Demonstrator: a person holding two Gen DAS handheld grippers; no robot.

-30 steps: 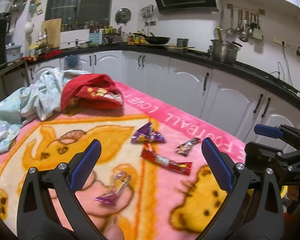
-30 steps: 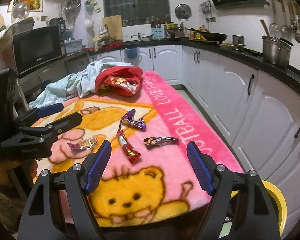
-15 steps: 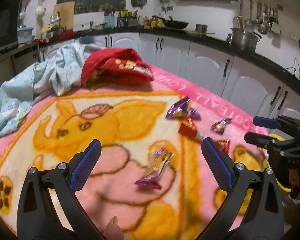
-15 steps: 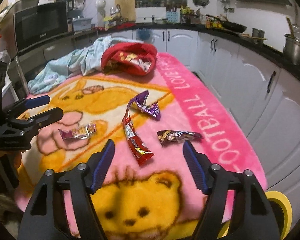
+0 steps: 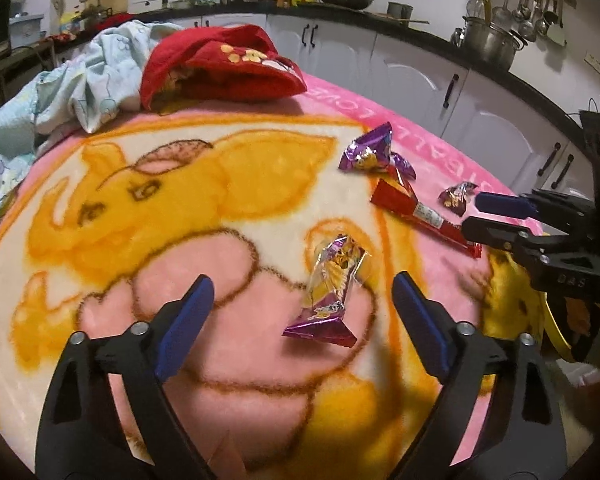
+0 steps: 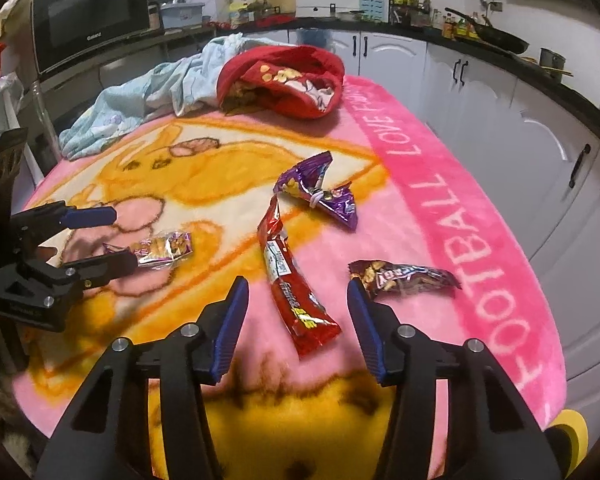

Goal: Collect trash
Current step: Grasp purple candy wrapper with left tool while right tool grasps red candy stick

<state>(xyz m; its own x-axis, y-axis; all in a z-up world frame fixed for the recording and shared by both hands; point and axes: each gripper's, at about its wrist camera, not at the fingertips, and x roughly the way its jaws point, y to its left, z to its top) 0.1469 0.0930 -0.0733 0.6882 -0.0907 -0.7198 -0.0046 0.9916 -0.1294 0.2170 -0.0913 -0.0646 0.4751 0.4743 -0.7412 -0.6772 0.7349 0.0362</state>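
Both my grippers have dropped closer to the blanket (image 5: 112, 216) — left gripper (image 5: 300, 312) wide open around the clear-purple candy wrapper (image 5: 334, 280), right gripper (image 6: 298, 312) open, empty, straddling the red wrapper (image 6: 290, 280) near the blanket's front edge.

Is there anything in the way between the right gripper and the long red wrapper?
Nothing visible. The right hand-held gripper is open, and the red wrapper lies flat on the blanket with its near end between the fingers.
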